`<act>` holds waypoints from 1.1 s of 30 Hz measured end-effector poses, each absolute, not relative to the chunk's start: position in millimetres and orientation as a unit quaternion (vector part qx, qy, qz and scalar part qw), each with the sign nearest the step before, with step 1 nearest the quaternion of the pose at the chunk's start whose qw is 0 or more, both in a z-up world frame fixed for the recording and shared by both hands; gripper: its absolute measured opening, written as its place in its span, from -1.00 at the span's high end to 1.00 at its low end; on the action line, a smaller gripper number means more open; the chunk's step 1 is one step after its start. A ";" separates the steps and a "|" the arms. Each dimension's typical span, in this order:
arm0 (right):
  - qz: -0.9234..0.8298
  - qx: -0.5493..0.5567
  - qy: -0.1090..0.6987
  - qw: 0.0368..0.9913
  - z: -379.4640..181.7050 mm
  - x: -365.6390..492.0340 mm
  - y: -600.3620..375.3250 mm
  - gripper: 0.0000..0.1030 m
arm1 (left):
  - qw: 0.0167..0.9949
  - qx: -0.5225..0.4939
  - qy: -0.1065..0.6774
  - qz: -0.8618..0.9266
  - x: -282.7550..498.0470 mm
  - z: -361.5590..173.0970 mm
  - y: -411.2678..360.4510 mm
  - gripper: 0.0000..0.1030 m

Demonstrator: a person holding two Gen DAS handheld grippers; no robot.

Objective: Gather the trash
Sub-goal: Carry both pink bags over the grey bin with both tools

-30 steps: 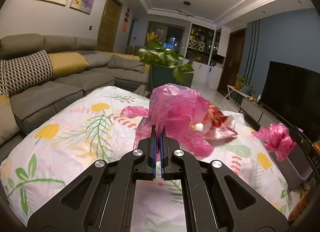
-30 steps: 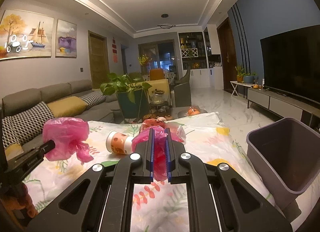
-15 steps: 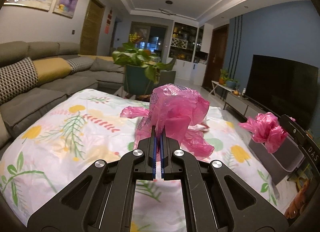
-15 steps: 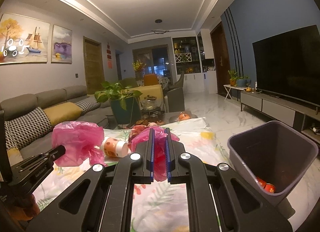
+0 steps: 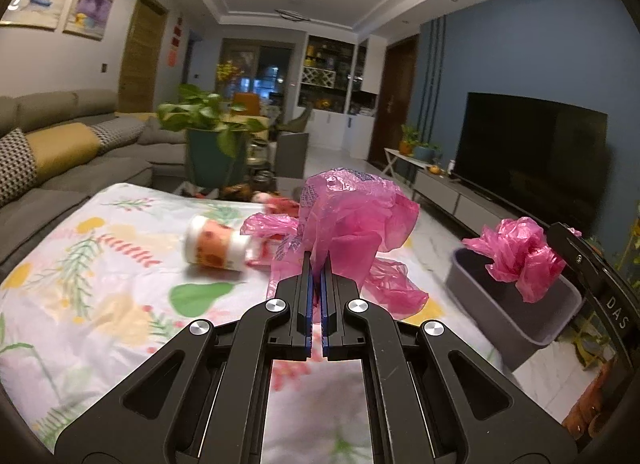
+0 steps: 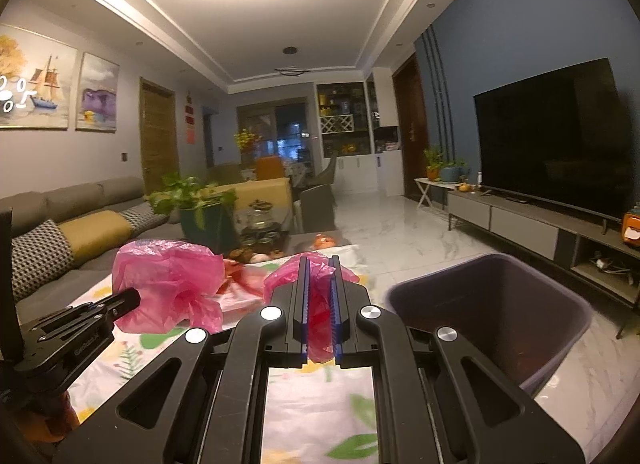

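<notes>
Now both tools are closed on trash. The left gripper (image 5: 317, 264) has its jaws almost together and pinches a big pink plastic bag (image 5: 352, 219), which hangs crumpled above the table. The right gripper (image 6: 319, 276) has a narrow gap between its jaws, and a smaller pink bag (image 6: 320, 316) is squeezed in this gap. In the left wrist view this smaller bag (image 5: 520, 256) is seen over the open top of the grey bin (image 5: 516, 320); in the right wrist view the bin (image 6: 560, 344) is just to the right of the jaws, and its dark inside is visible.

The surface is a low table covered with a white cloth (image 5: 100, 304) printed with yellow flowers, green leaves and red twigs. On the cloth lies a paper cup (image 5: 216, 246) on its side, white with an orange pattern, a little blurred. Behind it, near the far edge, there are some red and white wrappers (image 5: 276, 203), too blurred to tell what they are.

The room is a living room under warm ceiling light. A grey sofa (image 5: 80, 171) with a yellow cushion and a checked cushion stands along the left wall, and two paintings (image 6: 60, 91) hang above it. A potted green plant (image 5: 208, 135) stands behind the table. On the blue wall at the right is a large black television (image 6: 560, 135) over a long low cabinet. The floor (image 6: 400, 232) is pale, shiny marble tile. At the far end are a wooden door and lit shelves.
</notes>
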State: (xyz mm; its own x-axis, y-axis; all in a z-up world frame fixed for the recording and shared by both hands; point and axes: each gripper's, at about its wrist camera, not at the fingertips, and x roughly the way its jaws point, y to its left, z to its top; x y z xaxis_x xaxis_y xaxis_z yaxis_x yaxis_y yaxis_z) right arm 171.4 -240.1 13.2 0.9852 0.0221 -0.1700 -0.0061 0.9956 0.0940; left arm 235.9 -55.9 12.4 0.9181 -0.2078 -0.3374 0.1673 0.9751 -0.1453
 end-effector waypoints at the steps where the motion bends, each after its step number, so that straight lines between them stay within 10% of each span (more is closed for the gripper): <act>1: 0.001 0.046 0.085 0.995 13.0 170.5 -245.5 0.82 | 0.977 -0.055 0.178 -0.102 237.1 13.0 -63.5 0.96; 33: -0.129 0.067 0.089 0.985 5.2 179.7 -376.9 0.81 | 0.941 -0.029 0.204 -0.269 276.9 -6.8 -254.4 0.96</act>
State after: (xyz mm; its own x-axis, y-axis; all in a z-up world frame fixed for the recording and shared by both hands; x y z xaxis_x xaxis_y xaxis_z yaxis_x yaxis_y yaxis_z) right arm 179.7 -376.9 5.2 0.9511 -0.2415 -0.1927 0.2654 0.9579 0.1093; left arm 276.9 -254.4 -6.8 0.7719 -0.5182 -0.3683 0.4942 0.8535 -0.1652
